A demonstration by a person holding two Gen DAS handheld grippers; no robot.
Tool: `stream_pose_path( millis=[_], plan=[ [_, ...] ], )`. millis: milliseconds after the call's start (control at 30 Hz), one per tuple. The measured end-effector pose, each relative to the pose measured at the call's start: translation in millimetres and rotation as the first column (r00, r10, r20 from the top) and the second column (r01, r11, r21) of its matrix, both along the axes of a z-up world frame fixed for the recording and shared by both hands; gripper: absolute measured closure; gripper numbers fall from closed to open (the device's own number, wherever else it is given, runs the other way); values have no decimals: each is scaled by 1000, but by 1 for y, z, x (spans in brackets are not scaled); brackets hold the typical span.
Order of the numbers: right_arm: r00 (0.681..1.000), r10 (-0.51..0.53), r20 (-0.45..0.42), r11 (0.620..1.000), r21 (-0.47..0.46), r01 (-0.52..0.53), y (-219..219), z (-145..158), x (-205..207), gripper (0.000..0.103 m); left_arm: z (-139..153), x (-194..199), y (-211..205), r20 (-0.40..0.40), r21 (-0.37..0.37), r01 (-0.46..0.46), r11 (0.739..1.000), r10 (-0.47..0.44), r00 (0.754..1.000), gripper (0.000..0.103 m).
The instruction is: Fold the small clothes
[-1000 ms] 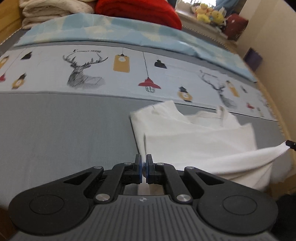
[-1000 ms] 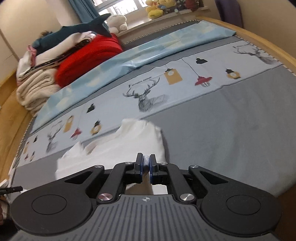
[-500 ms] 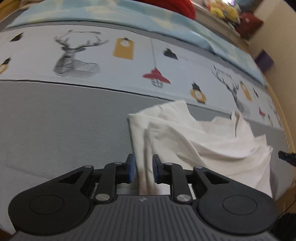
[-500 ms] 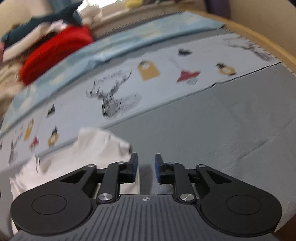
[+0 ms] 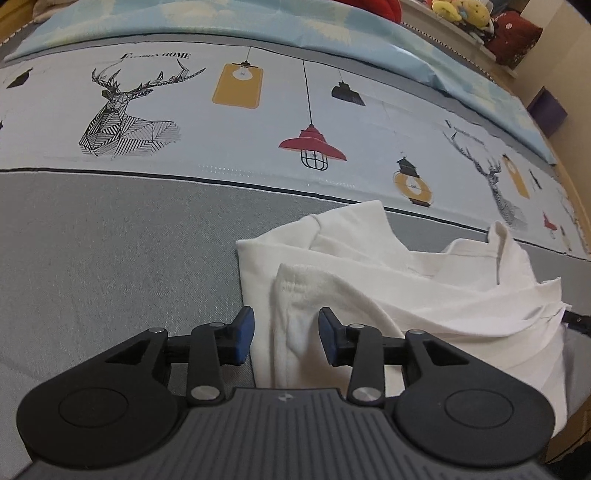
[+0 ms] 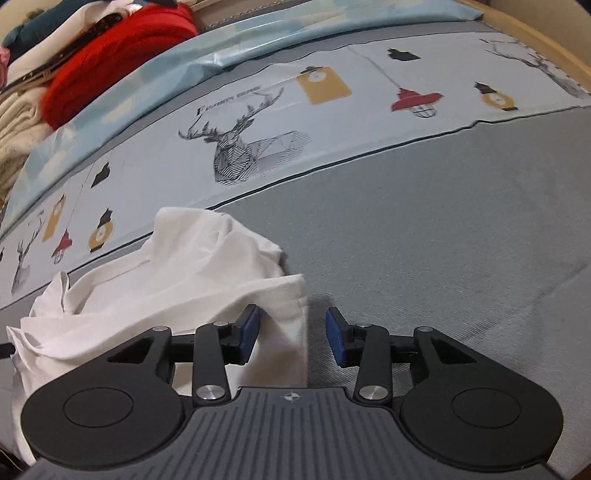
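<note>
A small white garment (image 5: 388,288) lies loosely folded on the grey bed cover, its lower hem laid over the upper part. My left gripper (image 5: 286,334) is open, its jaws on either side of the garment's left edge without gripping it. The garment also shows in the right wrist view (image 6: 177,273). My right gripper (image 6: 291,334) is open, with the garment's right edge between its jaws. The right gripper's tip (image 5: 576,317) shows at the garment's far right in the left wrist view.
The bed has a grey band (image 5: 110,236) and a pale printed band with deer and lamps (image 5: 221,122). A light blue quilt (image 6: 258,40), a red blanket (image 6: 118,55) and folded bedding lie at the back. Plush toys (image 5: 458,11) sit on a ledge.
Both grippers were shut on the garment's hem and held it up. They lowered it onto the garment and opened, letting it go.
</note>
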State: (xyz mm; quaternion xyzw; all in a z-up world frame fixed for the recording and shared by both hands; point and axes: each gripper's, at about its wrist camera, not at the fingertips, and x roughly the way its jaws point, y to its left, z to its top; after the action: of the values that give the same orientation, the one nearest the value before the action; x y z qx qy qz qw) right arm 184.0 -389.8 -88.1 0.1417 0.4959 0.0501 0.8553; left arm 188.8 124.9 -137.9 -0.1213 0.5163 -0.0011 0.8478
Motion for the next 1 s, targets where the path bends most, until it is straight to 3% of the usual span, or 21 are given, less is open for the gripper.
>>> stream_pose_path(
  millis=[33, 67, 100, 133, 233, 300, 433, 667, 833, 1000],
  plan=[
    [1000, 10, 12, 1000, -10, -10, 3, 1, 1, 71, 0, 1, 0, 4, -1, 2, 1000, -2, 1000, 62],
    [1000, 15, 26, 1000, -17, -15, 5, 3, 2, 88, 0, 2, 0, 10, -5, 8, 1000, -8, 1000, 66],
    [999, 16, 41, 1000, -19, -16, 6, 6, 2, 96, 1, 3, 0, 17, -9, 16, 1000, -16, 1000, 75],
    [998, 15, 56, 1000, -15, -14, 7, 9, 2, 96, 2, 4, 0, 22, -5, 33, 999, -33, 999, 98],
    [992, -8, 128, 1000, -16, 10, 8, 27, -2, 97, 22, -2, 4, 112, 54, 32, 998, -38, 993, 98],
    [979, -38, 199, 999, -8, 40, 9, 43, -8, 97, 35, -6, 14, 173, 31, -20, 999, 14, 985, 98],
    [945, -69, 321, 997, -17, 79, 13, 64, -9, 98, 39, -2, 23, 211, 51, -97, 994, 84, 974, 98],
    [934, -117, 338, 990, -35, 137, 30, 55, 27, 98, 43, 14, 21, 267, 97, -133, 986, 103, 958, 98],
    [931, -140, 337, 985, -52, 166, 43, 48, 42, 97, 34, 28, 27, 214, 62, -138, 989, 122, 969, 95],
    [963, -164, 212, 977, -96, 188, 45, 29, 52, 84, 22, 27, 32, 78, -4, -108, 994, 108, 991, 83]
  ],
)
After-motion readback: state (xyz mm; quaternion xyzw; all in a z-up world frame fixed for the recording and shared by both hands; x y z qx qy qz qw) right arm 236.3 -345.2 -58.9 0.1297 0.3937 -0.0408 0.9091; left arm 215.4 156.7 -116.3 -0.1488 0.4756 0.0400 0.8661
